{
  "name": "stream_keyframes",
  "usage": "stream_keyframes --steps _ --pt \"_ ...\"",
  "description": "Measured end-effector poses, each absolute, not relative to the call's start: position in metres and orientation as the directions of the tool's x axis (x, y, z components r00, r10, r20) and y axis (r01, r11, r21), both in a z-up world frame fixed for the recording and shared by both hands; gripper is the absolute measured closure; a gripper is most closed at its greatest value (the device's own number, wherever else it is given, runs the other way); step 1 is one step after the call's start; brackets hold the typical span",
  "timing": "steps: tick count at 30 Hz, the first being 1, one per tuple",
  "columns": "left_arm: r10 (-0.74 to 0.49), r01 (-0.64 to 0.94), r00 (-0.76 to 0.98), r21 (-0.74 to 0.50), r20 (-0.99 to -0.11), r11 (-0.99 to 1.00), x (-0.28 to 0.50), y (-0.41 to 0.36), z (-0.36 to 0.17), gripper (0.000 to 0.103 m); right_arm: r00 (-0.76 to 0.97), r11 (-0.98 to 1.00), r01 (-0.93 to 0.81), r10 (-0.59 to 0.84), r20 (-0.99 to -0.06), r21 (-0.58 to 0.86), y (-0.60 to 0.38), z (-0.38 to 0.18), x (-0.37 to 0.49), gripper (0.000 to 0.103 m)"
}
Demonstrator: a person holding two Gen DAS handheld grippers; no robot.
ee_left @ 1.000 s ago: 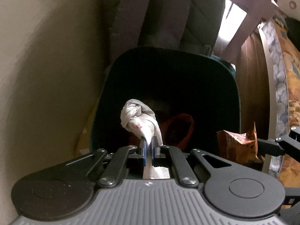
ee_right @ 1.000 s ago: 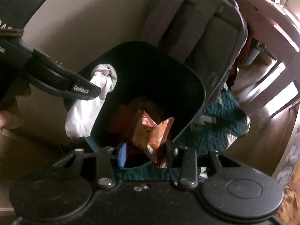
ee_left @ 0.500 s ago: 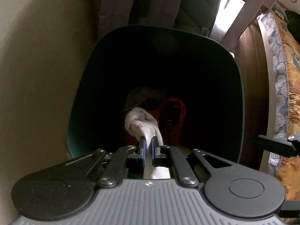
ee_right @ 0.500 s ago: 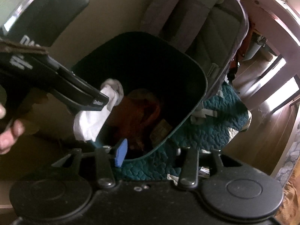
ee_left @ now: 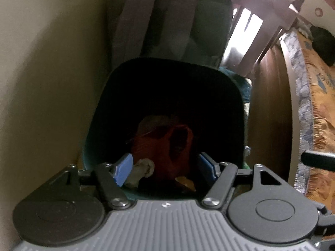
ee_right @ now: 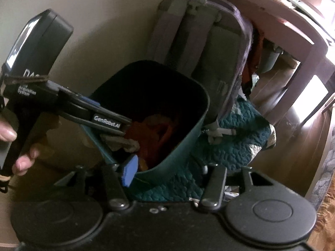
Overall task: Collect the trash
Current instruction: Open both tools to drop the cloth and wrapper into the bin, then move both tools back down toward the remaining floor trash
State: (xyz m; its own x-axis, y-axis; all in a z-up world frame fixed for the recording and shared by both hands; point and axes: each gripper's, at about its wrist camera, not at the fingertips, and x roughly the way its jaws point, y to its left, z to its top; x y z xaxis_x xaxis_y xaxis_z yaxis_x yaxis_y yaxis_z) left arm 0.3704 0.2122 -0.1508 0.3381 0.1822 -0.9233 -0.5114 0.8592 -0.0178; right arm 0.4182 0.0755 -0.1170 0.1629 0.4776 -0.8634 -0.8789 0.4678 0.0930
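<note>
Left wrist view: the left gripper (ee_left: 165, 168) points down into a dark green trash bin (ee_left: 100, 113) by a beige wall. Its blue-padded jaws are opening, clear of the crumpled white tissue (ee_left: 142, 170) just beyond them inside the bin, beside red-orange wrappers (ee_left: 161, 144) (dim, possibly a bag).

Right wrist view: the right gripper (ee_right: 165, 170) hangs above the bin's near rim, jaws opening, nothing between them. A grey backpack (ee_right: 199, 48) leans behind the bin.

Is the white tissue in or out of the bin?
In. The white tissue lies inside the dark bin, free of the opening left gripper.
</note>
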Motion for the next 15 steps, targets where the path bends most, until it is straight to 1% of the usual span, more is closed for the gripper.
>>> stream_keyframes --steps 7,10,15 --pt "0.185 -0.461 0.432 -0.04 -0.883 0.886 0.359 0.18 -0.106 0.034 0.192 0.461 -0.881 0.557 -0.808 0.109 0.027 -0.078 0.417 0.039" --pt "0.181 -0.439 0.466 -0.049 -0.866 0.897 0.36 0.159 -0.089 0.032 0.224 0.463 -0.882 0.577 -0.785 0.089 -0.001 -0.064 0.418 0.036" --pt "0.172 -0.398 0.506 -0.052 -0.845 0.916 0.367 0.125 -0.07 0.027 0.263 0.504 -0.857 0.6 -0.756 0.102 -0.055 -0.05 0.428 0.03"
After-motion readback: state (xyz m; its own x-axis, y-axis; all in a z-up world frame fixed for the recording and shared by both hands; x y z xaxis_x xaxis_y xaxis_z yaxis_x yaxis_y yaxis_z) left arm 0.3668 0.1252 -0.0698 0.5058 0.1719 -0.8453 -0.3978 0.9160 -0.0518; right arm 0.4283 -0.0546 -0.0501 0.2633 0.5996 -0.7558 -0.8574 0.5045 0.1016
